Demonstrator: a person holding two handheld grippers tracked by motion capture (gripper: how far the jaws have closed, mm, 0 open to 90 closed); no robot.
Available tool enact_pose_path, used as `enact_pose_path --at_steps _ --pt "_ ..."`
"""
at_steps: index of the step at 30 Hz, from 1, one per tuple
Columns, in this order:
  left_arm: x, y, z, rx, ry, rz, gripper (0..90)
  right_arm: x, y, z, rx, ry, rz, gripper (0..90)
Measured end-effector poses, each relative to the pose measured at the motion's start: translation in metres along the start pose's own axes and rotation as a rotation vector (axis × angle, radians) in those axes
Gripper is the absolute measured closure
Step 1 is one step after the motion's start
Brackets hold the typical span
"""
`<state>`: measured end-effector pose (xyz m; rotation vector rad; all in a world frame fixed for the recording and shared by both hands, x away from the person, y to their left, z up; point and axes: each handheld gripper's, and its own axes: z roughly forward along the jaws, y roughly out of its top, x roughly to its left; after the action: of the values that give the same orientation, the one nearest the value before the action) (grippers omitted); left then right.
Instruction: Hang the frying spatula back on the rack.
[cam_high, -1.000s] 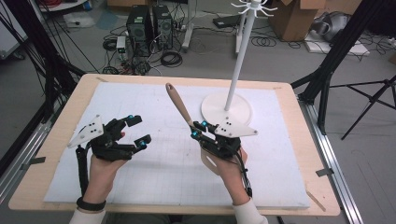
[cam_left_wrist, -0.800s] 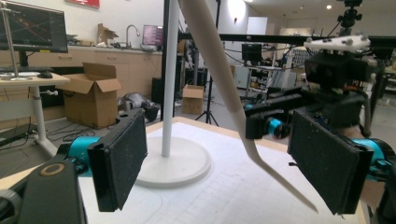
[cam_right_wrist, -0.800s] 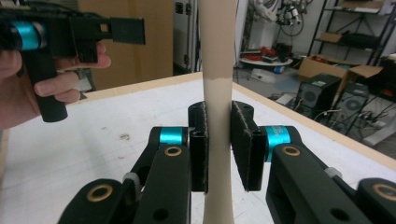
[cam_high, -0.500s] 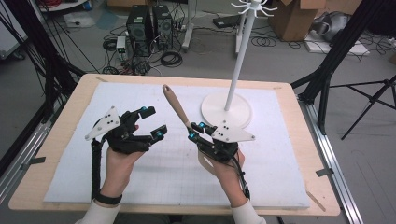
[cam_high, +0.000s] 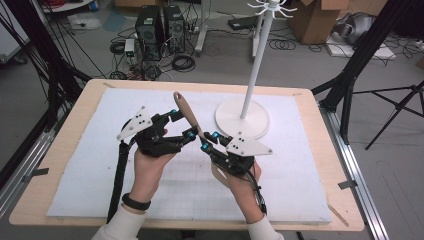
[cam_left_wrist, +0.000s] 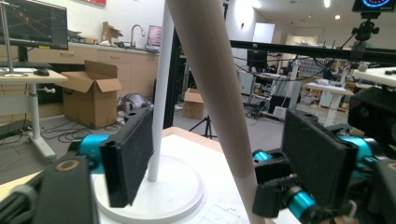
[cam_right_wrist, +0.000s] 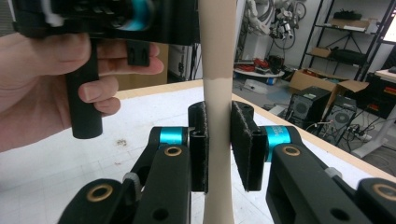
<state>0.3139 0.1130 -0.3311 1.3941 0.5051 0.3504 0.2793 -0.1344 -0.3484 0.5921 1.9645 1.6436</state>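
The right tongs (cam_high: 206, 141) were clenched on the lower part of a wooden spoon (cam_high: 186, 112), whose handle (cam_right_wrist: 217, 70) rose between the pads, tilted toward the far left corner of the table (cam_high: 65, 150), near the table's middle. The left tongs (cam_high: 181, 125) stood released astride the handle; their jaws had just been closing, with the handle (cam_left_wrist: 210, 84) between the pads (cam_left_wrist: 128, 154) but apart from both. The white stand (cam_high: 242, 117) stood just beside, toward the far right.

Likely faults, as judged from this arrangement:
- The handle lay nearer one left pad than the other. Further closing could have pushed it sideways before both pads met, levering it within the right grip.
- The handle was smooth, round and tapered. A grip set askew could have let it twist or slide.
- If the right tongs had let go before the left held firmly, the spoon could have dropped to the white mat (cam_high: 100, 170).
- The two tongs worked close together. Any swing of the spoon could have knocked the stand's pole (cam_high: 255, 65) or made the tongs collide.
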Motion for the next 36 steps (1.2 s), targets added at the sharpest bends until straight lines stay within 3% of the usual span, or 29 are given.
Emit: enact_pose_path --at_steps 4,10,14,17,20,24,29,36 --pt "-0.0017 -0.0006 0.0049 0.013 0.013 -0.001 35.5 0.0005 -0.0003 -0.0002 -0.002 -0.003 -0.001 77.3" --pt "-0.0014 -0.0017 0.0076 0.01 -0.015 -0.029 48.2 0.001 -0.0014 0.0001 -0.001 -0.012 -0.006 77.4" --pt "-0.0021 -0.002 0.0078 0.006 -0.018 -0.029 53.3 0.0005 -0.0021 -0.0002 -0.002 -0.016 -0.002 77.3" --pt "-0.0023 -0.002 0.0078 0.009 -0.02 -0.021 64.1 0.0008 -0.0028 -0.0001 -0.006 -0.015 -0.002 77.3" --pt "-0.003 -0.0023 0.008 0.013 -0.023 -0.018 68.5 0.0009 -0.0032 0.0005 -0.004 -0.021 -0.006 77.3" --pt "-0.0026 -0.0029 0.0097 0.004 -0.061 -0.049 72.2 0.0009 -0.0037 0.0007 -0.001 -0.022 -0.002 77.2" --pt "-0.0044 -0.0036 0.011 0.012 -0.074 -0.021 74.4 0.0002 -0.005 0.0026 0.011 -0.018 -0.006 77.4" --pt "-0.002 -0.0026 0.0102 0.006 -0.097 -0.03 74.8 -0.0015 -0.0051 0.0026 0.004 0.0 0.002 77.6"
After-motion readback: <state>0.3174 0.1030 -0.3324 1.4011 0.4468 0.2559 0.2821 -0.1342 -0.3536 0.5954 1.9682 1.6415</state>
